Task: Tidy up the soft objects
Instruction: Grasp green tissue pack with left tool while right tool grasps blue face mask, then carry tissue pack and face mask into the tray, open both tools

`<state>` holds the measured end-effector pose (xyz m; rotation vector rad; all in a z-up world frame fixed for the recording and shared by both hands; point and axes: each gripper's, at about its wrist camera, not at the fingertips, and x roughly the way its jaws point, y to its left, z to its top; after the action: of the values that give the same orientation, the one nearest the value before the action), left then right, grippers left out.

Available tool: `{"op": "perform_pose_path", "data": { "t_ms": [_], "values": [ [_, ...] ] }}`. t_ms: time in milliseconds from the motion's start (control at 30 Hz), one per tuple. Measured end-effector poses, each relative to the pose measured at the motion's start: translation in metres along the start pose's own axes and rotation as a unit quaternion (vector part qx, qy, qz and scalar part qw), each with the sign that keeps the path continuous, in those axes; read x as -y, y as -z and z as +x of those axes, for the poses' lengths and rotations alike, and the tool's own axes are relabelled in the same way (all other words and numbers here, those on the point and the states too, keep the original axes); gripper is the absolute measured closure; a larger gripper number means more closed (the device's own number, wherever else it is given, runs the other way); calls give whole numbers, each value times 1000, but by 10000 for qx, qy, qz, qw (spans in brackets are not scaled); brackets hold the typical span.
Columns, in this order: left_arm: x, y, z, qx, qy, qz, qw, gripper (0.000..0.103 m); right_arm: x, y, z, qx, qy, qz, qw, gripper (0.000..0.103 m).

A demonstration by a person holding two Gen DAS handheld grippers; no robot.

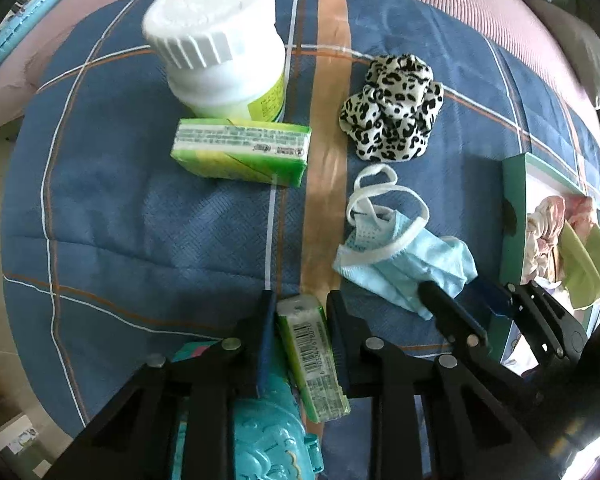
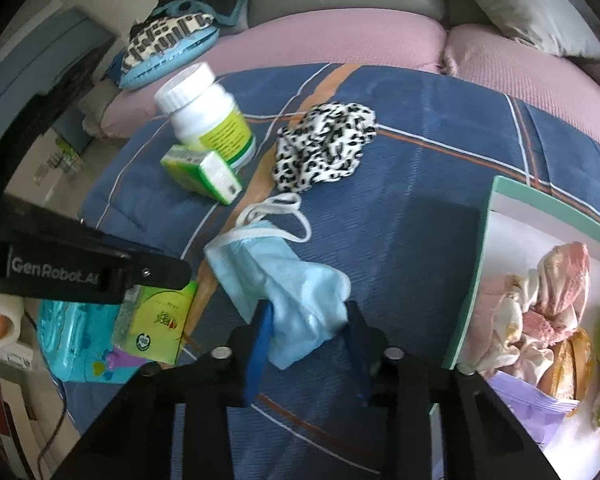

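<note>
On a blue plaid blanket (image 1: 140, 208), the left gripper (image 1: 302, 312) points straight down with its jaws narrowed around a slim green box (image 1: 312, 356); the left wrist view shows the box's barcoded side between the two fingers, pressed from both sides. Only the right wrist view shows that box's green printed face (image 2: 156, 324), lying over a turquoise plastic case (image 2: 80, 344) at the near left edge.

The right gripper (image 2: 310, 320) has its jaws drawn in on the near end of a light blue face mask (image 2: 284, 280), cloth bunched between the fingers; the mask's white ear loops trail toward the far side. From the left wrist view the same grip appears at the right, one black finger (image 1: 444, 304) over the mask's edge.

Farther off stand a white bottle (image 1: 216, 48), a second green box (image 1: 240, 152) just in front of it, and a leopard-print scrunchie (image 1: 392, 108) to their right.

An open green-rimmed box (image 2: 476, 264) at the right holds pink and cream fabrics (image 2: 540, 304); the right wrist view shows far more of its inside.
</note>
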<state>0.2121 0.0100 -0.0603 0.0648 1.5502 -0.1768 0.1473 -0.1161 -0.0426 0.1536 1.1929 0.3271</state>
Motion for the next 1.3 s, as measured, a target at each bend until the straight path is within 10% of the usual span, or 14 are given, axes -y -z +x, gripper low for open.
{"op": "perform_pose_path", "data": {
  "t_ms": [733,1300],
  "values": [
    [-6,55,-72,1706,735,-1120,9762,82,22,-5,-59,704,67,311,9970,83],
    [52,65,-125,2736,1204,-732,9515,82,73,13,-176,1859,911,922,9740,83]
  ]
}}
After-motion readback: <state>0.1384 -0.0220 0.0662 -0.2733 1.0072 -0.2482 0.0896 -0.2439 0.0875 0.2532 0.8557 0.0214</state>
